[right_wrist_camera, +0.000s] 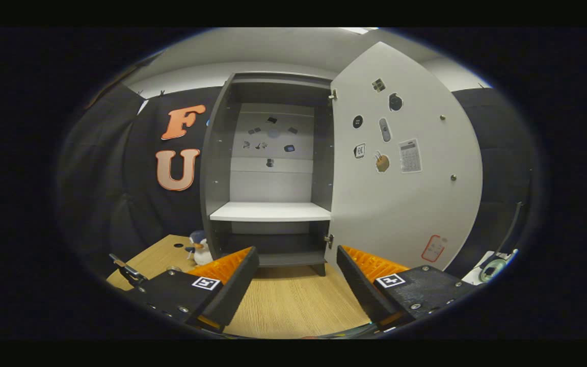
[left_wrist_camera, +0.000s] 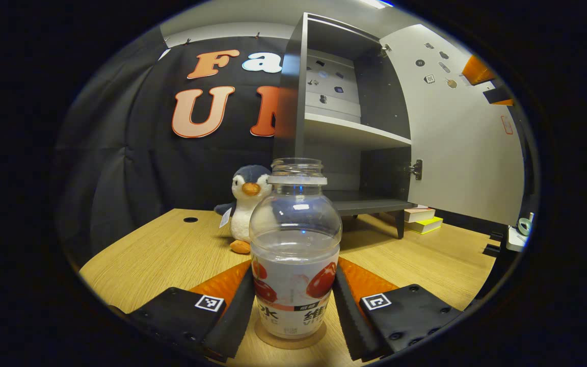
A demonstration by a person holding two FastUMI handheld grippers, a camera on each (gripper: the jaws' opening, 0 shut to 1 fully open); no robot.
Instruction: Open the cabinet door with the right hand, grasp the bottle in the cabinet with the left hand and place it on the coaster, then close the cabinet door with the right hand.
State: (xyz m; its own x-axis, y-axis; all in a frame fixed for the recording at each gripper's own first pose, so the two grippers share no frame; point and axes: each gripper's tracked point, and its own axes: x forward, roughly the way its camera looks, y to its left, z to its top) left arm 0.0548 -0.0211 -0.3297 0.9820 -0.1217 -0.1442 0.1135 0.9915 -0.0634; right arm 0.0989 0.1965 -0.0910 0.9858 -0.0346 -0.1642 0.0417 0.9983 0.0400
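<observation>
Bottle (left_wrist_camera: pixel 295 255) upright on coaster (left_wrist_camera: pixel 290 339), left tongs (left_wrist_camera: pixel 293 306) level, flanking it, grip unclear. Right tongs (right_wrist_camera: pixel 297 280) spread, facing open cabinet door (right_wrist_camera: pixel 400 168).

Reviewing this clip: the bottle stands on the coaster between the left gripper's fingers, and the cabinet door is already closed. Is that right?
Not quite. The bottle does stand on the coaster between the fingers of the left gripper, but the cabinet door is wide open, not closed. The right gripper view shows it swung aside, with the shelves exposed.
</observation>
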